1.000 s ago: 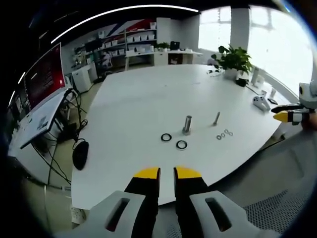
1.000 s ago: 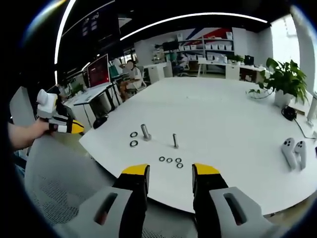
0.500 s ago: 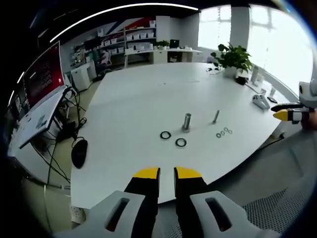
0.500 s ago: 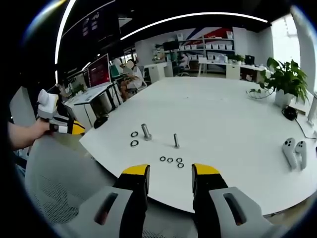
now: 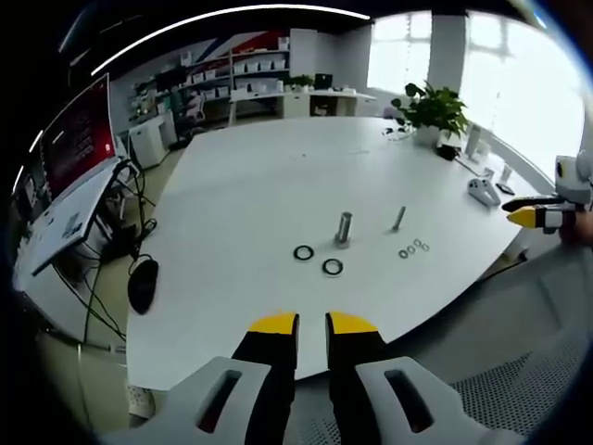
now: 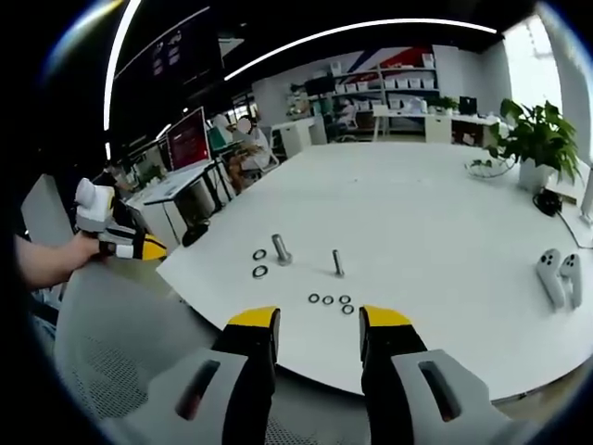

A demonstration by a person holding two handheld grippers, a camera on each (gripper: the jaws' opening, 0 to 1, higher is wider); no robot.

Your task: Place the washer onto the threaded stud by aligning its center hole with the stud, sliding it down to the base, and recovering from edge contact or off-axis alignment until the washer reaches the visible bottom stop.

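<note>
Here the washers (image 6: 329, 300) lie near the table (image 6: 445, 213) front edge, just before the upright stud (image 6: 338, 263). The right gripper (image 6: 318, 324), released and empty, is nearer; the left gripper (image 5: 311, 325), jaws almost closed, holds nothing.

A potted plant (image 5: 434, 109) stands at the far edge of the white surface (image 5: 269, 185). Two white controllers (image 6: 560, 277) lie side by side near its rim. A red monitor (image 5: 82, 139) sits on a side desk, with shelves (image 6: 408, 85) behind.
</note>
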